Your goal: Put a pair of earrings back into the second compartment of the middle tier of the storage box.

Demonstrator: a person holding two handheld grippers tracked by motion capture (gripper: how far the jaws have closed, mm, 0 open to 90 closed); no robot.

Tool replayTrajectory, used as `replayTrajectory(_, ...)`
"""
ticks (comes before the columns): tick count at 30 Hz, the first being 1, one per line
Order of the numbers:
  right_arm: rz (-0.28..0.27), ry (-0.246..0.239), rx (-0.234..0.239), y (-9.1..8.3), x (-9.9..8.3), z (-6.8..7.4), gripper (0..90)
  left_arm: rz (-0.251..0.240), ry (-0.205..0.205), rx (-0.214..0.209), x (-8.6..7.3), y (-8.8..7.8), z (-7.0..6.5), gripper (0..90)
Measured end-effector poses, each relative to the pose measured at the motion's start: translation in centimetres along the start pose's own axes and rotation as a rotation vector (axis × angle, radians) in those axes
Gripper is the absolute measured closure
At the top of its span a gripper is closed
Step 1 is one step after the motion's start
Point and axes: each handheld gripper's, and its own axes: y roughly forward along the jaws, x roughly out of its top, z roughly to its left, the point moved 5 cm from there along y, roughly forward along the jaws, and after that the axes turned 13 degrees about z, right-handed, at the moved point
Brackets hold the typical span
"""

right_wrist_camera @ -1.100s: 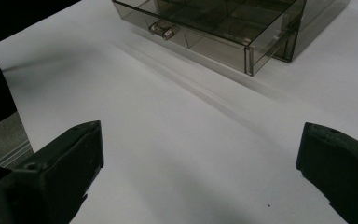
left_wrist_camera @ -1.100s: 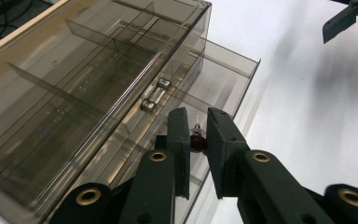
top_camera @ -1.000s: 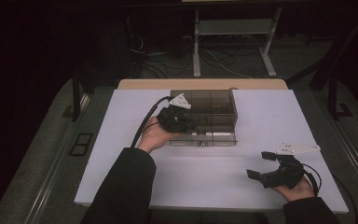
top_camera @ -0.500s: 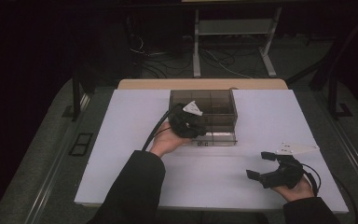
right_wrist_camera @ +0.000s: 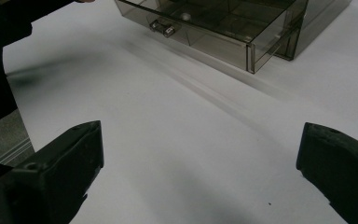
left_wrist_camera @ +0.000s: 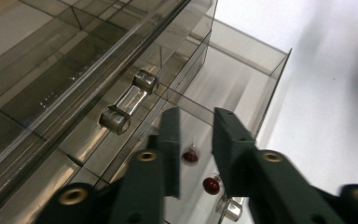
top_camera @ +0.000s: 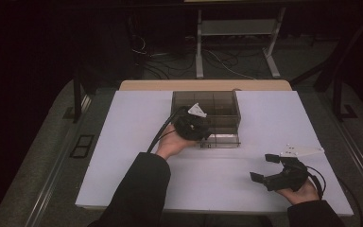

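From my remote seat, the left gripper [top_camera: 194, 124] covers the near left part of the smoky clear drawer box [top_camera: 227, 101] in the high view. Through that gripper's own camera, its jaws cut across two small red pieces [left_wrist_camera: 210, 185] in the open drawer [left_wrist_camera: 256, 70]; what they are I cannot tell. The box runs off the frame's top and left edges. The right gripper's [right_wrist_camera: 200, 154] jaws are cropped at the bottom corners.

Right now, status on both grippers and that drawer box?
Left gripper just opening over the pulled-out drawer, holding nothing. Right gripper open wide, idle on the table. Nothing in the way.
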Motion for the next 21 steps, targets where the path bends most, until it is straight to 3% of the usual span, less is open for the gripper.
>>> replayTrajectory(2, 0.001, 0.003, 0.0, 0.0, 0.0, 0.0, 0.2, -0.016, 0.006, -0.004, -0.1, -0.4, 0.1, 63.4)
replayTrajectory(6, 0.0, 0.003, -0.002, -0.1, -0.1, 0.0, 0.2, -0.036, -0.02, -0.036, -0.5, -1.3, 0.1, 47.7)
replayTrajectory(16, -0.001, 0.0, -0.004, 0.0, 0.0, 0.1, 0.2, -0.134, -0.082, -0.098, -2.3, -4.2, 0.3, 22.8)
replayTrajectory(21, -0.001, 0.001, -0.003, -0.1, 0.0, 0.1, 0.1, -0.151, -0.104, -0.074, -3.1, -5.4, 0.4, 10.9)
